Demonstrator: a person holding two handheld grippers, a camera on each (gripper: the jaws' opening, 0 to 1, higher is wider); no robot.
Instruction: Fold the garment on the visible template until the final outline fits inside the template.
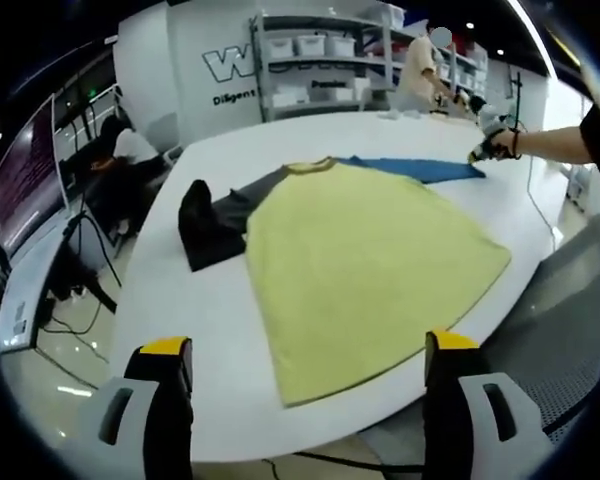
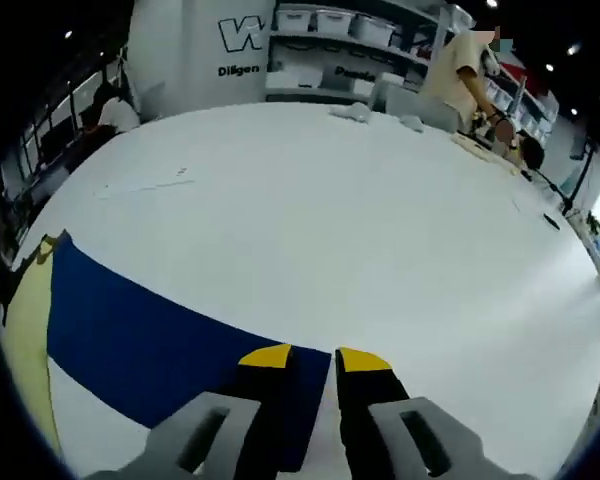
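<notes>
My right claw [image 2: 302, 360], nearly closed, pinches the blue sleeve [image 2: 150, 340]; the yellow shirt [image 1: 360, 270] lies ahead of my open, empty left claw [image 1: 310, 350].

I am working in what looks like a lab or workshop floor. A big white table [image 1: 230, 330] carries my work, its far edge running toward metal shelving [image 1: 325, 60] stacked with white storage bins [image 2: 330, 20]. A white wall [image 1: 195, 60] behind bears large lettering. Off the table's left edge a person sits [image 1: 125, 150] by a monitor [image 1: 25, 180] and a tripod stand [image 1: 85, 250] on the glossy floor. Another person stands [image 2: 460, 75] at the far edge near the shelves.
</notes>
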